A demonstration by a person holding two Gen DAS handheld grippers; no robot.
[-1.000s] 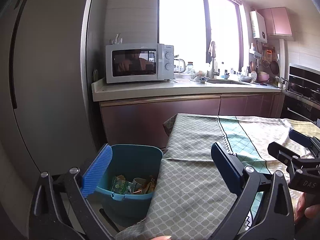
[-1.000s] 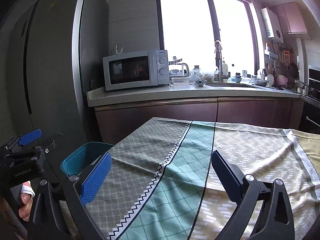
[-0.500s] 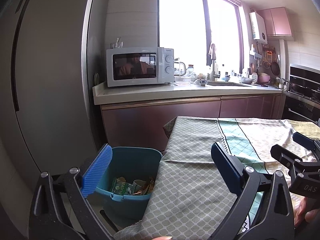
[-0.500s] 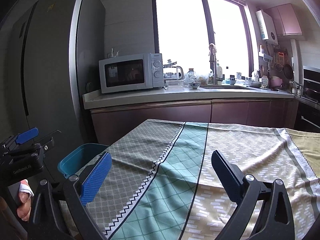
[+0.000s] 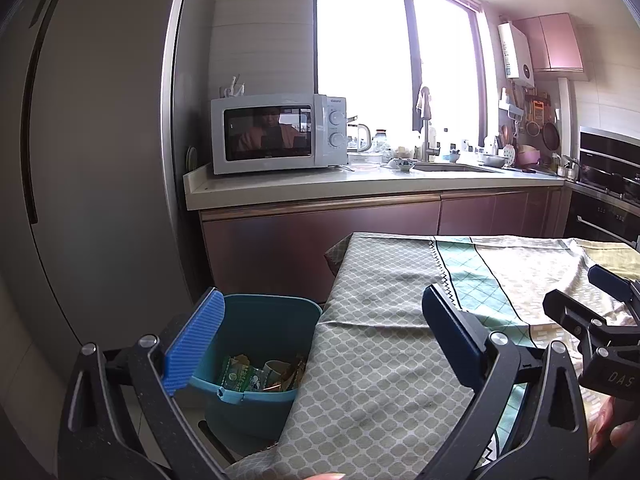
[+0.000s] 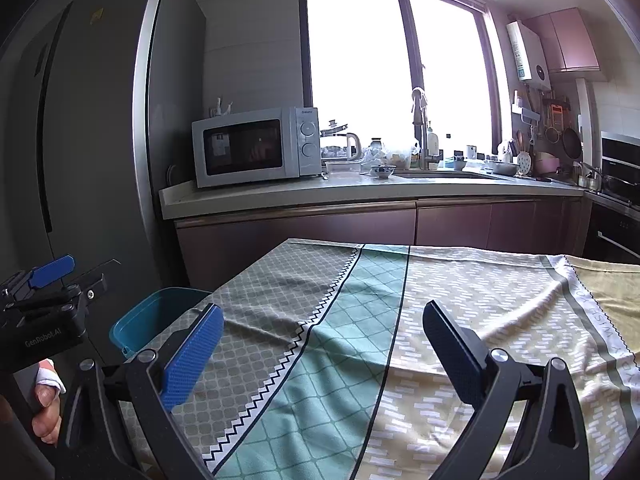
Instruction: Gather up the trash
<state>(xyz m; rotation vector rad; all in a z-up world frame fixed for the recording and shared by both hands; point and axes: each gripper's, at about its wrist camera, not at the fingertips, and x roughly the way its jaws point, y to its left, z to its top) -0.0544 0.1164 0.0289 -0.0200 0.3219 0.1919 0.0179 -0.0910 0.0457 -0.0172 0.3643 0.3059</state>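
I hold my left hand-held gripper [image 5: 320,344] wide and empty; the teal bin [image 5: 260,360] sits low, just left of the cloth-covered surface [image 5: 380,360], nearer this hand than the other. Wrappers [image 5: 256,376] already lie inside it. My right hand-held gripper [image 6: 320,356] is also wide and empty, over the surface with the bin to its far left. I see no loose trash on the cloth.

It was a home kitchen: a white microwave [image 5: 279,133] stood on the far counter [image 5: 320,190] beside a tall grey refrigerator [image 5: 92,160], a sink tap [image 6: 418,120] rose before the window [image 6: 396,64], and utensils [image 6: 560,132] hung at far right.
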